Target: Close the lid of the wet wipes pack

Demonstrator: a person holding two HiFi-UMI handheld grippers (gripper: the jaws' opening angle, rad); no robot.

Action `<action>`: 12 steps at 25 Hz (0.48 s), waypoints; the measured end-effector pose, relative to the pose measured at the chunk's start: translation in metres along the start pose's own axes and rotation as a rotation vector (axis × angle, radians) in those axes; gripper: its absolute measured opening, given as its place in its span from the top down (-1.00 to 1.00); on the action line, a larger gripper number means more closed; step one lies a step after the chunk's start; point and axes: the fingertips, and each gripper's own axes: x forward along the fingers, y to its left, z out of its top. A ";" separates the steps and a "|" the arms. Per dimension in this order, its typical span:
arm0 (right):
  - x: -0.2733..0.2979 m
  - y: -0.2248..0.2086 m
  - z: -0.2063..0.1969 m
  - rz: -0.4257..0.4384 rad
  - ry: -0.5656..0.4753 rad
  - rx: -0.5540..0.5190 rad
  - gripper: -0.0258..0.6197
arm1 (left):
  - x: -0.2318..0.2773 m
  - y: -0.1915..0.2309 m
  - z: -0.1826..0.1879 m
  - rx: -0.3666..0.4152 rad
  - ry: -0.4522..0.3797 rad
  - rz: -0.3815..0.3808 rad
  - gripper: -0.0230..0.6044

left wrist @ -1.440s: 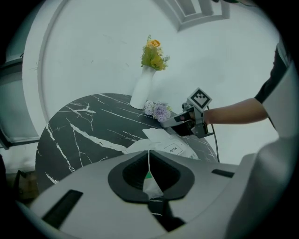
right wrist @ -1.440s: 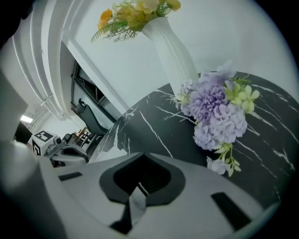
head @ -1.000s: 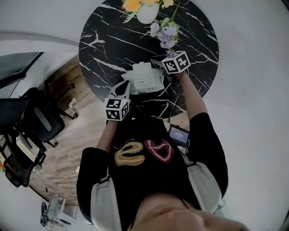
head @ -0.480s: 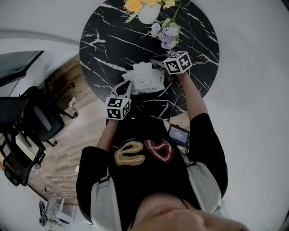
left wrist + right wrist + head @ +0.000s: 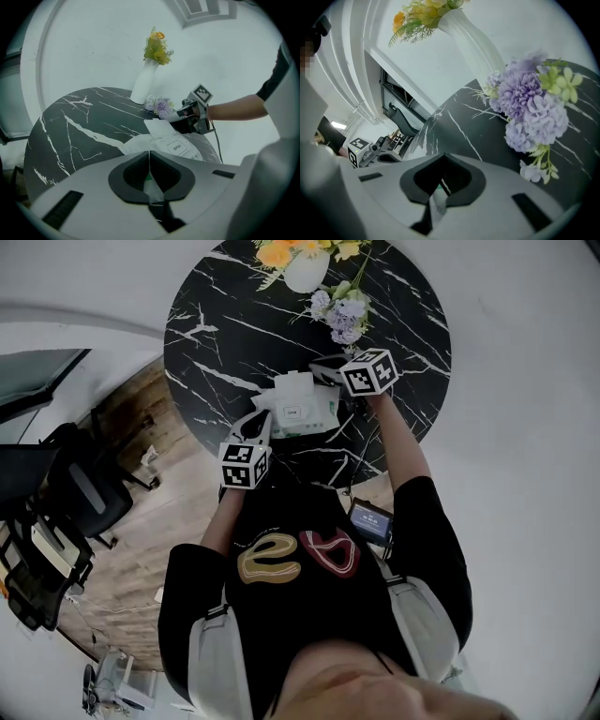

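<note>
Wet wipes pack: laid on black marble table; white flap is seen raised, so the lid is judged not yet closed. Left gripper: jaws pressed together at the pack's edge. Right gripper: jaws likewise together, near the flap

I work over a round black table veined with white. A white vase of yellow blooms stands at its far edge, and a purple bunch lies on the top just beside it. The white pack rests nearer my edge, with its "OPEN" label facing up.
</note>
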 end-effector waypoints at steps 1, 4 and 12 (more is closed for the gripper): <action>0.000 0.000 0.000 0.003 0.000 0.001 0.89 | 0.000 0.000 0.000 -0.001 0.000 0.000 0.86; 0.000 0.001 0.000 0.013 0.003 0.005 0.89 | 0.000 0.000 -0.001 -0.004 0.001 -0.003 0.86; -0.002 0.005 0.003 0.031 -0.012 0.002 0.89 | 0.000 0.000 0.000 -0.003 0.001 -0.008 0.86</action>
